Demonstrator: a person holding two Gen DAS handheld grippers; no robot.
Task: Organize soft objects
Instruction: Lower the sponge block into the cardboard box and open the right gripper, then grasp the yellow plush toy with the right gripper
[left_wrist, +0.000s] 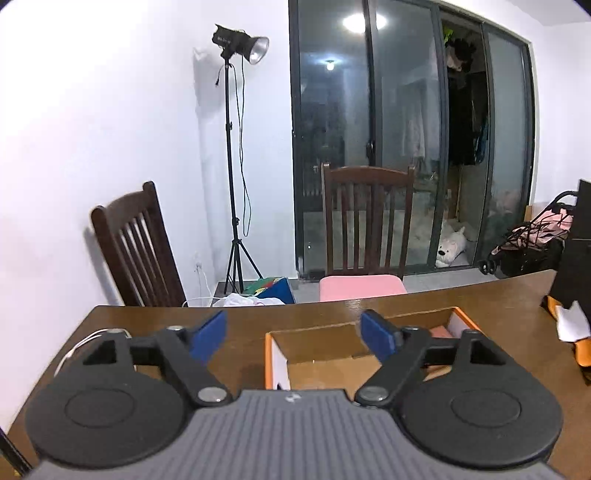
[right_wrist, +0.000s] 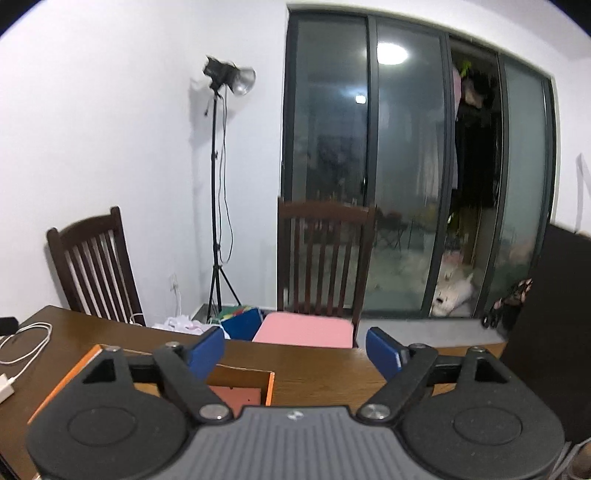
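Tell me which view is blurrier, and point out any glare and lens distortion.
Right wrist view: blurrier, the lamp head smeared and the plush soft. Left wrist view: sharper, the lamp crisp. Both views: a ceiling light glares off the glass door, and fisheye distortion bows the door frame and the table edge, with dark corners.

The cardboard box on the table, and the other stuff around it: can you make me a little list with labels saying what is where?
box: open cardboard box with orange rim, on the wooden table
inside box: a reddish-pink thing; what it is cannot be told
left hand-held gripper: open, holding nothing, over the box
right hand-held gripper: open, holding nothing, over the table
cable: white charging cable on the table's left end
chair: wooden chair with pink cushion behind the table
floor: white plush toy by the glass sliding door
light: studio light on a stand
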